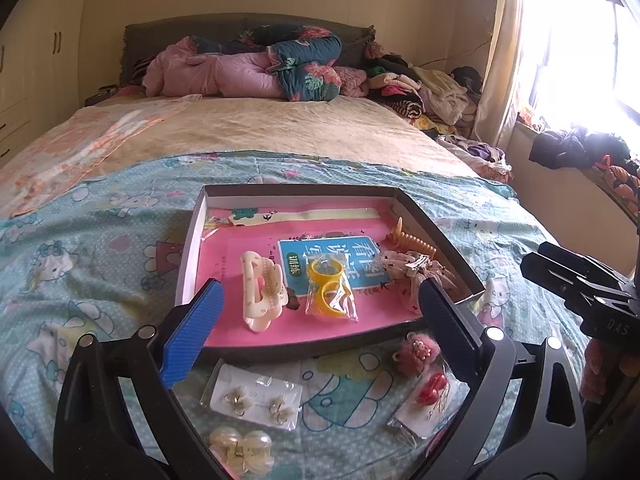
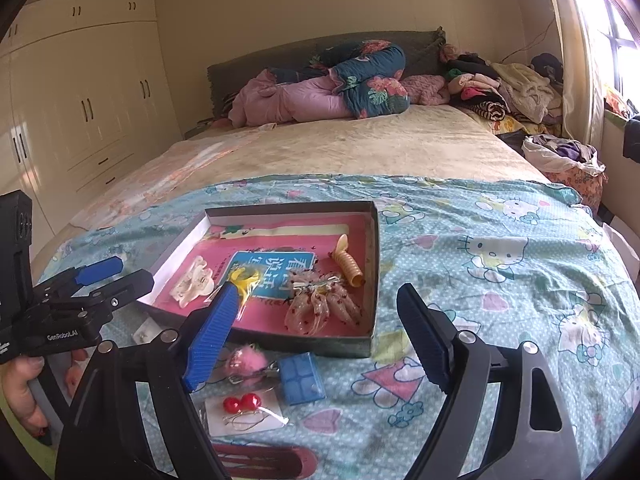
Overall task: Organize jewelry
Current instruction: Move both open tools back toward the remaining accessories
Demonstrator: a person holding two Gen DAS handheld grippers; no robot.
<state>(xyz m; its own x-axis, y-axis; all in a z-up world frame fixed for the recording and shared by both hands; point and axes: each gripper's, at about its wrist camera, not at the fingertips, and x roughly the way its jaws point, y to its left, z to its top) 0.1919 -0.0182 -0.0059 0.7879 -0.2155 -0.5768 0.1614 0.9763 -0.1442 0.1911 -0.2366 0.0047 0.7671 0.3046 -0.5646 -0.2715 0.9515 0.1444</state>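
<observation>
bed (image 1: 280,132) bears the jewelry box (image 1: 192,240); left gripper (image 1: 320,308) and right gripper (image 2: 320,328) both spread, empty.

Daylight is flooding in from the window (image 1: 580,60) to the right of both grippers, blowing out that corner.

Glare is washing out the curtain (image 1: 500,52) and panes in the left wrist view, and a softer white flare is sitting at the top right of the right wrist view. The bed cover (image 2: 480,280) ahead is lying evenly lit, with soft shadows falling to the left of the box (image 1: 440,232) walls. The fisheye lens is bending the wardrobe (image 2: 80,100) and walls, and dark vignetting is rounding the corners. Far bedding is looking slightly soft; nearby blue pads (image 1: 192,332) are staying sharp.
</observation>
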